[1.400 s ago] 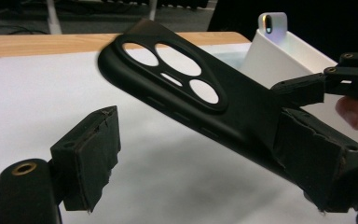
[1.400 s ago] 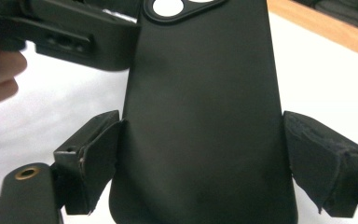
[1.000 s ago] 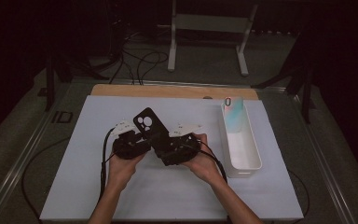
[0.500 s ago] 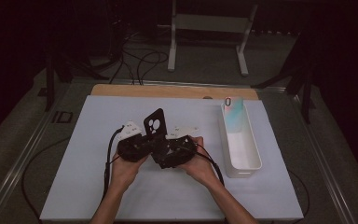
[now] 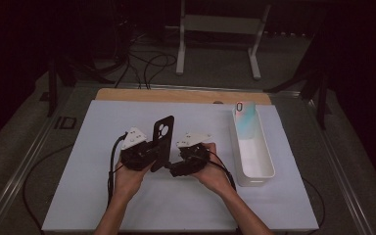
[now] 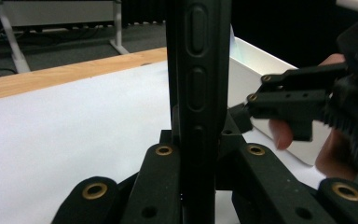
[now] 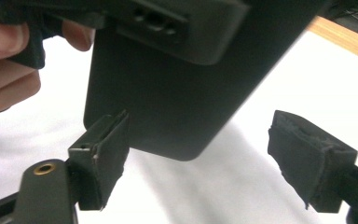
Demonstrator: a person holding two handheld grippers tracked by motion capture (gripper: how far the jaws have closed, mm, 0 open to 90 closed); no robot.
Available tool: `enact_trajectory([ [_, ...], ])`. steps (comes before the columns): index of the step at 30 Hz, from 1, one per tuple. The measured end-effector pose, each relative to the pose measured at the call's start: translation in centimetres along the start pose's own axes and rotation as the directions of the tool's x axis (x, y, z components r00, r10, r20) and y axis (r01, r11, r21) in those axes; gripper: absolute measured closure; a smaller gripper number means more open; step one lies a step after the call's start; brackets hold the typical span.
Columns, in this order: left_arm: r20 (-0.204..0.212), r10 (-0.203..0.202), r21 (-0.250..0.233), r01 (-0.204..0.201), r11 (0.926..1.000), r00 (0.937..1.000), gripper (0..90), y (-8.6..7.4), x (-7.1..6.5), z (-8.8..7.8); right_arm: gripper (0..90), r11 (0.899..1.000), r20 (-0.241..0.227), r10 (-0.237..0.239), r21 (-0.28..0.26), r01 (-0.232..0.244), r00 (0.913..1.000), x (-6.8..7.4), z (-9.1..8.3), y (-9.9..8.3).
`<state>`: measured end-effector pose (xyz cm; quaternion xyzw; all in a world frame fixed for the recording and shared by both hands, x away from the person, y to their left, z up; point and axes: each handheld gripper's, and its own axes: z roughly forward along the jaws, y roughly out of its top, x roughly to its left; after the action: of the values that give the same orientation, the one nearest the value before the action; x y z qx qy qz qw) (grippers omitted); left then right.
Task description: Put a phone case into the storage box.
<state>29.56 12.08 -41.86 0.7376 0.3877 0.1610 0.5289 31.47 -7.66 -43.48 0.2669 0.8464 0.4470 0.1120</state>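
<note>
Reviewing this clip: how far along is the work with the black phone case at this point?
Done: the left gripper is shut on the black phone case and holds it upright above the white mat. In hand: the right gripper stands open at the case's lower corner, its jaws having just closed a little, pads not pressing. Left: any transfer; the white bin holds a pale phone.

Matt black plastic phone case [image 5: 162,140].
</note>
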Motion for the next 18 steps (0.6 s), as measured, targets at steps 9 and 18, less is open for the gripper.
enact_trajectory([
  [9, -0.024, 0.037, -0.009, -0.037, 0.9993, 0.9991, 83.7, -0.2, -0.1, -0.3, 13.5, 1.000, 0.016, 0.020, -0.023, -0.020, 0.9997, -0.9, -1.3, 0.5],
  [18, -0.047, 0.054, -0.021, -0.055, 0.9982, 0.9974, 83.6, -0.5, 0.0, -0.7, 13.4, 0.997, 0.034, 0.053, -0.056, -0.051, 0.9980, -1.5, -2.2, 1.4],
])
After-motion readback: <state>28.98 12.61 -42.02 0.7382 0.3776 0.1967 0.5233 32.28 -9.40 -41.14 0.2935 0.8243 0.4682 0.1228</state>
